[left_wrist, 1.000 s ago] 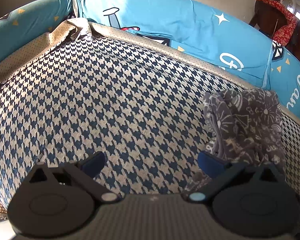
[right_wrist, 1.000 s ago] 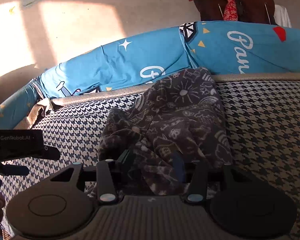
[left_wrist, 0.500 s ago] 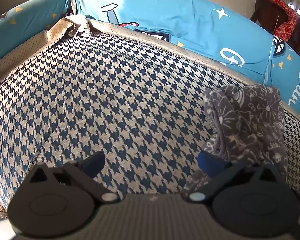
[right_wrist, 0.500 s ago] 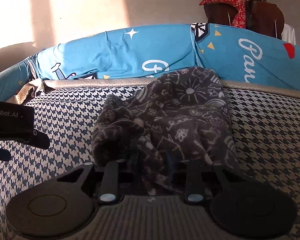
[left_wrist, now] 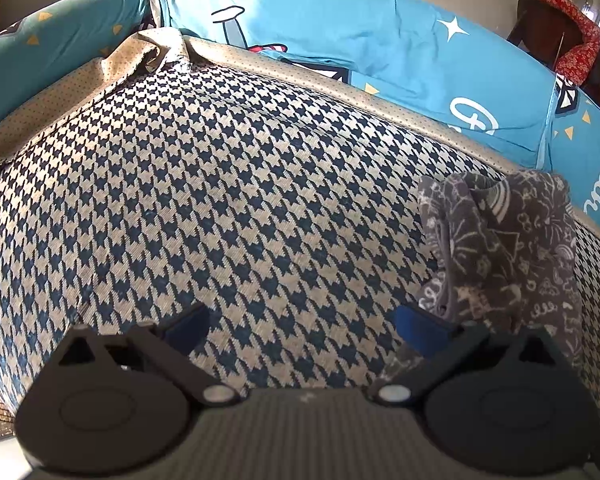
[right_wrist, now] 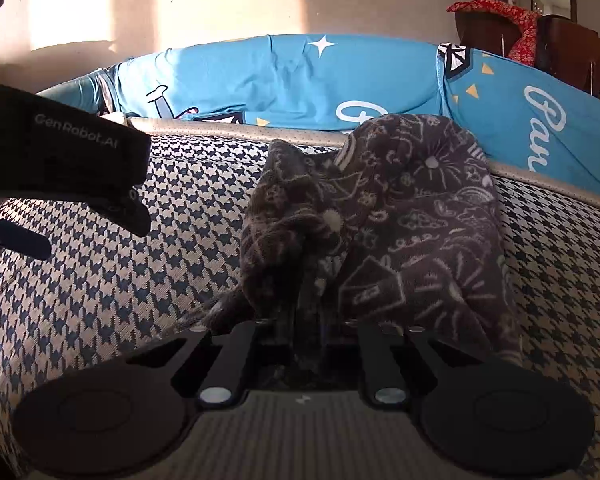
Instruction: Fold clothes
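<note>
A crumpled dark grey garment with white doodle print [right_wrist: 400,220] lies bunched on the houndstooth cover [right_wrist: 100,280]. My right gripper [right_wrist: 306,332] is shut on the garment's near edge, and the cloth hides its fingertips. The same garment [left_wrist: 504,248] shows at the right of the left wrist view. My left gripper [left_wrist: 300,324] hangs open over bare houndstooth cover [left_wrist: 220,200], its blue pads [left_wrist: 414,326] wide apart, the right one just short of the cloth. The black body of the left gripper [right_wrist: 60,168] shows at the left of the right wrist view.
A blue cartoon-print sheet [left_wrist: 340,32] runs along the far edge of the cover, with a tan dotted border [left_wrist: 80,80] bunched at the far left corner. A dark wooden chair with red cloth [right_wrist: 540,32] stands behind. A pale wall [right_wrist: 220,0] catches sunlight.
My right gripper has shut on the garment's near edge and moved in closer and lower, rolling slightly. The left gripper has stayed open in place.
</note>
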{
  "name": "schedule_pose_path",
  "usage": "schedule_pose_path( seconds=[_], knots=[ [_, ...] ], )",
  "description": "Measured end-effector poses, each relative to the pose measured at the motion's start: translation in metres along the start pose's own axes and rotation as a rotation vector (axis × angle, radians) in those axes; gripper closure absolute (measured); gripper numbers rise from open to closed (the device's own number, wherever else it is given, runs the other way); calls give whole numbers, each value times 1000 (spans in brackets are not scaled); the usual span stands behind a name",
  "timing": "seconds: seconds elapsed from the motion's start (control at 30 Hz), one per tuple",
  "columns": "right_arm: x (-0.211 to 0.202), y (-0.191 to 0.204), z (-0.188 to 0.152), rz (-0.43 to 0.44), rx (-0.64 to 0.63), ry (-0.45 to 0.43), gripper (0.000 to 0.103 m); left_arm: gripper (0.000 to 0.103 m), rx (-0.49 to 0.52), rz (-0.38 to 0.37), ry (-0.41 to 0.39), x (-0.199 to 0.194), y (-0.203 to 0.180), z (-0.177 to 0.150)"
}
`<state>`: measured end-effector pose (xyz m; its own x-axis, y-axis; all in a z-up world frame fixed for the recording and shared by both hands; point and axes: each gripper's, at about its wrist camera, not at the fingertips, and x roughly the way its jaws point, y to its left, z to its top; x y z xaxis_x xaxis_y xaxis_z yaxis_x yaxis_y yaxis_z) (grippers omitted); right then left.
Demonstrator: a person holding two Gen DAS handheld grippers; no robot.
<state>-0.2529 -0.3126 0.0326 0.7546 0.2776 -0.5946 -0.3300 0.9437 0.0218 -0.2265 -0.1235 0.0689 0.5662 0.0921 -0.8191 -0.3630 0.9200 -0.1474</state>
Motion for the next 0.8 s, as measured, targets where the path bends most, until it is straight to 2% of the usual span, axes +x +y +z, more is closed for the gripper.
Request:
schedule_pose_path(
  seconds=[0.07,0.13,0.33,0.57,0.8],
  knots=[
    [-6,-5,5,1,43,-18,85,0,-5,2,0,0,1,0],
    [-14,-7,10,-4,68,-42,77,0,-9,1,0,0,2,1],
    [-33,-10,23,17,129,-118,77,0,3,-2,-2,-1,-3,-1],
    [-19,-4,30,16,130,-133,77,0,-2,5,-1,-1,-1,0],
    [13,0,26,82,150,-44,77,0,0,3,-1,0,-1,0]
  ],
)
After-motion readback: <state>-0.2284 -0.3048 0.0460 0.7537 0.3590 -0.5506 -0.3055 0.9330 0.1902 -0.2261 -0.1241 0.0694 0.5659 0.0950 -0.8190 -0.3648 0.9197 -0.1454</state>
